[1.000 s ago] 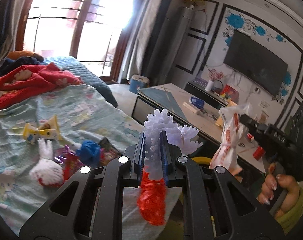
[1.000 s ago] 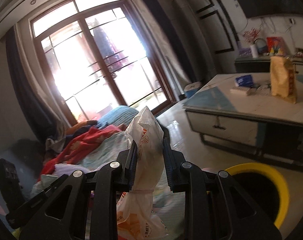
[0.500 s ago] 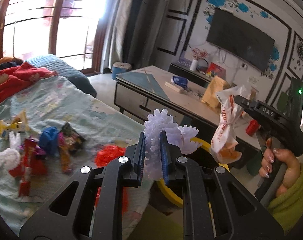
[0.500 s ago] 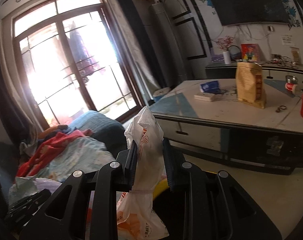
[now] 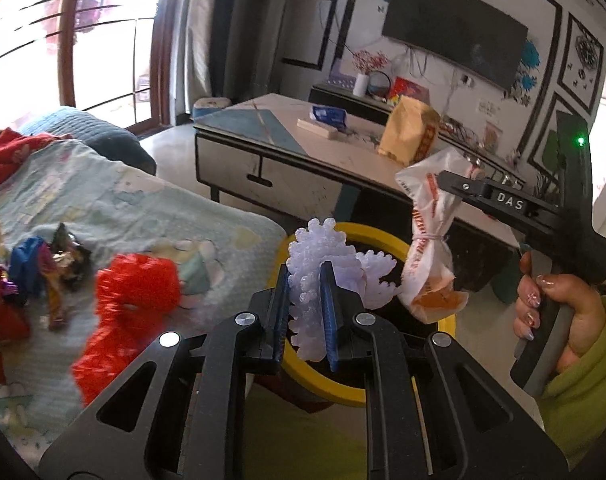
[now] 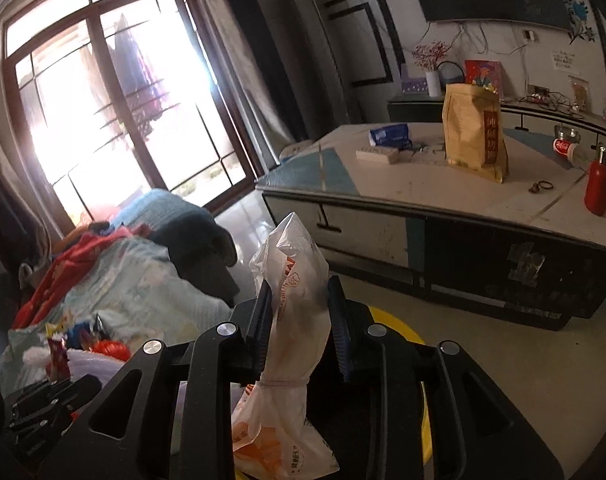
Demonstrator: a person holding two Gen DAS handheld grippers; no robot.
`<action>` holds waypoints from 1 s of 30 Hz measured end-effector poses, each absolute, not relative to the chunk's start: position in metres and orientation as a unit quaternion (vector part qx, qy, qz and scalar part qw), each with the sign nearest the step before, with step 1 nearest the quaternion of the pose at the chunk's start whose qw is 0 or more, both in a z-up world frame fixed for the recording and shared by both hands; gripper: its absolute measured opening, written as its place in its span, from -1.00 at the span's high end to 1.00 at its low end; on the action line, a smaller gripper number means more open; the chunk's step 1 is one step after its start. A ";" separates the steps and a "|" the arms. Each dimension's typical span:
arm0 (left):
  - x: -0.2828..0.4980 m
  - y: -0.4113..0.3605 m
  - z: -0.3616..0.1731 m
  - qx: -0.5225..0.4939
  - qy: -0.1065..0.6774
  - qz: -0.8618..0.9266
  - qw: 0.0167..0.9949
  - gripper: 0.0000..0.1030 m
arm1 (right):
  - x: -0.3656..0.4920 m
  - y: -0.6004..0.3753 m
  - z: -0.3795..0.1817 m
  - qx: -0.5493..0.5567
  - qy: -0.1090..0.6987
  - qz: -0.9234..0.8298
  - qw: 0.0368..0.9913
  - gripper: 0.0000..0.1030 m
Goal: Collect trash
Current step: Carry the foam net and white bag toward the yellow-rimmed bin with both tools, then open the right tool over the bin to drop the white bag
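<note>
The white plastic bag [image 6: 291, 332], tied off with a band, hung above the yellow-rimmed bin [image 5: 383, 236]. The right gripper [image 6: 299, 320] had just been widening its jaws; the bag stood between them and the far pad appeared already clear, so release looked imminent. The left gripper [image 5: 305, 312] was pinched on a pale foam net [image 5: 315, 268] near the bin's near-left rim. Likely faults: the light bag could catch on a pad or drift onto the rim (it hung toward the right edge), and the net, held over the rim, could fall outside. More wrappers [image 5: 43, 272] lay on the bedspread [image 5: 103, 200] to the left. Legible writing: "DAS" on the right gripper's body; the bag's red print was unreadable.
</note>
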State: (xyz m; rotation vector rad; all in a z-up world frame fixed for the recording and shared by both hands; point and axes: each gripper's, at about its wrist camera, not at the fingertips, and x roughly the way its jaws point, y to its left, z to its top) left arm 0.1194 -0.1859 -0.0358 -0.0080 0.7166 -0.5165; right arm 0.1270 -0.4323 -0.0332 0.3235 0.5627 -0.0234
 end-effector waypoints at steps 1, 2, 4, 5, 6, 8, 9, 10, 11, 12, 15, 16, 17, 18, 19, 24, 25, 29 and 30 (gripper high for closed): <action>0.120 -0.189 -0.038 -0.002 0.350 -0.252 0.902 0.81 | 0.128 -0.432 -0.037 0.157 0.282 -0.011 0.946 0.44; 0.120 -0.193 -0.041 -0.001 0.352 -0.253 0.901 0.81 | 0.129 -0.432 -0.040 0.158 0.286 -0.009 0.945 0.40; 0.122 -0.198 -0.046 0.003 0.359 -0.261 0.896 0.72 | 0.132 -0.434 -0.047 0.160 0.295 -0.006 0.942 0.33; 0.122 -0.201 -0.048 0.005 0.360 -0.266 0.894 0.61 | 0.132 -0.434 -0.050 0.159 0.298 -0.008 0.941 0.23; 0.122 -0.203 -0.049 0.006 0.360 -0.269 0.893 0.45 | 0.132 -0.434 -0.051 0.158 0.300 -0.009 0.941 0.16; 0.123 -0.206 -0.051 0.004 0.362 -0.278 0.890 0.20 | 0.134 -0.437 -0.054 0.162 0.303 -0.011 0.939 0.03; 0.123 -0.207 -0.052 0.003 0.363 -0.280 0.889 0.05 | 0.134 -0.438 -0.056 0.165 0.305 -0.011 0.938 0.01; 0.123 -0.207 -0.052 0.002 0.363 -0.284 0.888 0.03 | 0.135 -0.438 -0.056 0.164 0.305 -0.014 0.938 -0.01; 0.123 -0.206 -0.052 0.000 0.362 -0.286 0.887 0.02 | 0.135 -0.438 -0.056 0.163 0.306 -0.016 0.938 -0.09; 0.123 -0.205 -0.051 -0.002 0.362 -0.285 0.888 -0.08 | 0.135 -0.438 -0.056 0.162 0.305 -0.018 0.938 -0.15; 0.123 -0.198 -0.048 -0.017 0.359 -0.280 0.890 -0.37 | 0.133 -0.436 -0.052 0.152 0.299 -0.025 0.942 -0.25; 0.122 -0.194 -0.045 -0.024 0.357 -0.277 0.892 -0.39 | 0.132 -0.436 -0.051 0.150 0.298 -0.027 0.942 -0.29; 0.122 -0.190 -0.043 -0.028 0.355 -0.272 0.894 -0.45 | 0.131 -0.435 -0.050 0.148 0.294 -0.029 0.944 -0.34; 0.122 -0.187 -0.041 -0.031 0.352 -0.269 0.896 -0.53 | 0.130 -0.433 -0.048 0.146 0.291 -0.029 0.945 -0.35; 0.121 -0.184 -0.039 -0.035 0.347 -0.266 0.899 -0.58 | 0.129 -0.430 -0.046 0.144 0.289 -0.028 0.946 -0.35; 0.116 -0.169 -0.024 -0.043 0.324 -0.249 0.912 -0.74 | 0.125 -0.415 -0.038 0.135 0.279 -0.019 0.951 -0.47; 0.116 -0.167 -0.023 -0.043 0.321 -0.247 0.913 -0.75 | 0.124 -0.411 -0.036 0.133 0.277 -0.016 0.951 -0.48; 0.111 -0.155 -0.015 -0.052 0.309 -0.234 0.920 -0.76 | 0.121 -0.397 -0.029 0.128 0.271 -0.004 0.954 -0.53; 0.110 -0.153 -0.014 -0.052 0.307 -0.230 0.922 -0.76 | 0.120 -0.392 -0.027 0.127 0.269 0.000 0.955 -0.55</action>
